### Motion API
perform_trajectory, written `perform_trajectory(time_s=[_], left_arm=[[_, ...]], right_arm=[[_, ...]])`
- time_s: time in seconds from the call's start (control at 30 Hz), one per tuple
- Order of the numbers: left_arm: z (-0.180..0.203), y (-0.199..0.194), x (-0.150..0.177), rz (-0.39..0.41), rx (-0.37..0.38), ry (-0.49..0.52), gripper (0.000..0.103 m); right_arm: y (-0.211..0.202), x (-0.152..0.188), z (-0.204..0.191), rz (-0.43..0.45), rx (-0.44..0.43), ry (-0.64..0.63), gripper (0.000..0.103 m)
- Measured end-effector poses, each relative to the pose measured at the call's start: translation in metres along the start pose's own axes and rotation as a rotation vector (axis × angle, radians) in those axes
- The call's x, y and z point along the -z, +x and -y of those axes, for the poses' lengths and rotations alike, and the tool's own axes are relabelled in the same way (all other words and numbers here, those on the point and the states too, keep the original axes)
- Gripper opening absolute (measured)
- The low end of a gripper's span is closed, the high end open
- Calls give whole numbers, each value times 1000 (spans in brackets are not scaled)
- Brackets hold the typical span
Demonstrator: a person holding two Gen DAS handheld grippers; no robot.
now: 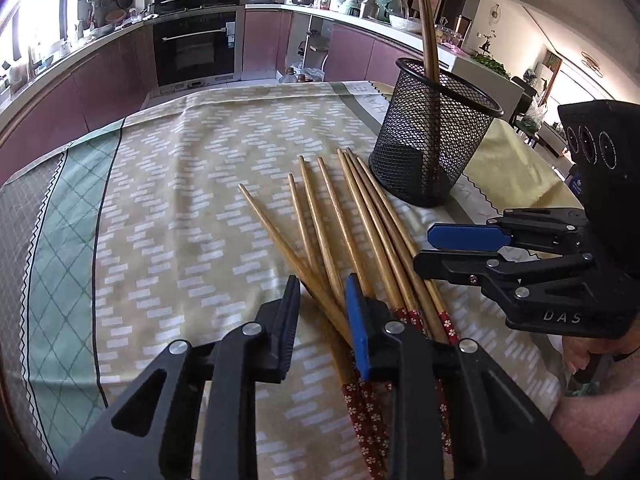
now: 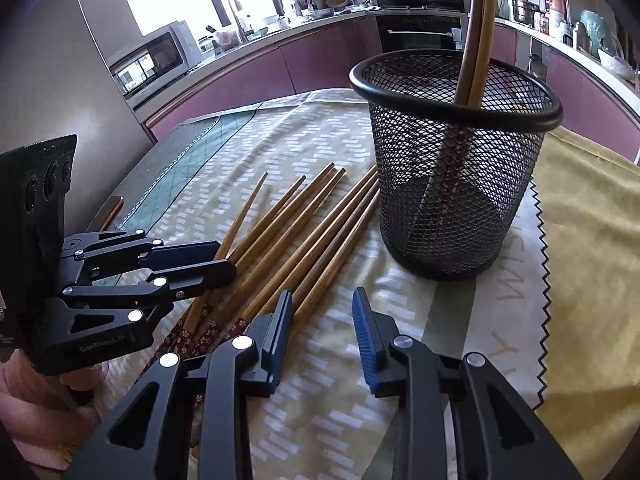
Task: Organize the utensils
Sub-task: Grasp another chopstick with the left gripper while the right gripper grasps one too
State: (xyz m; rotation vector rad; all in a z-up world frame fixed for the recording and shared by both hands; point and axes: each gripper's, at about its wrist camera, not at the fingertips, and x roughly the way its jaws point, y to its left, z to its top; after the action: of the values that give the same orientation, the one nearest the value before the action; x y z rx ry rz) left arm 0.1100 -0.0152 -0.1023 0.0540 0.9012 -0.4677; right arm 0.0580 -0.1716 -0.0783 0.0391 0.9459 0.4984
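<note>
Right gripper [image 1: 424, 246], marked "DAS", fingers apart. Left gripper [image 1: 322, 320], fingers apart astride loose chopsticks [image 1: 340, 224]. Mesh cup [image 2: 456, 160] at 1 o'clock holds two chopsticks [image 2: 476, 32].

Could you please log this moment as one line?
left gripper: open over loose chopsticks | right gripper: open, empty | mesh cup: upright, two chopsticks inside | tablecloth

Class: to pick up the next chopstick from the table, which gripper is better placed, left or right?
Probably left. The left gripper is open right over the loose chopsticks, while the right gripper is open over bare cloth beside them, nearer the mesh holder.
</note>
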Motion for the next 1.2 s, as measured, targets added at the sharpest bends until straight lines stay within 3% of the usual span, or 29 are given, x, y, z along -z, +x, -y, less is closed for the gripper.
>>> perform_trajectory(time_s=[0.5,0.6,0.73,1.2], left_arm=[[-25,3,-2,-18,44,-67,17],[-28,4,-4,-23,30,-71,16],[-31,4,-4,-28,4,-66,13],[-24,16,-18,-50,-86,-22,13]], right_arm=[[5,-5,-5,-43,91,-74,26],[8,-7,-4,-36,94,-67,23],[5,-6,0,-41,79,-47,12],[9,-13,4,-27,90,-7,12]])
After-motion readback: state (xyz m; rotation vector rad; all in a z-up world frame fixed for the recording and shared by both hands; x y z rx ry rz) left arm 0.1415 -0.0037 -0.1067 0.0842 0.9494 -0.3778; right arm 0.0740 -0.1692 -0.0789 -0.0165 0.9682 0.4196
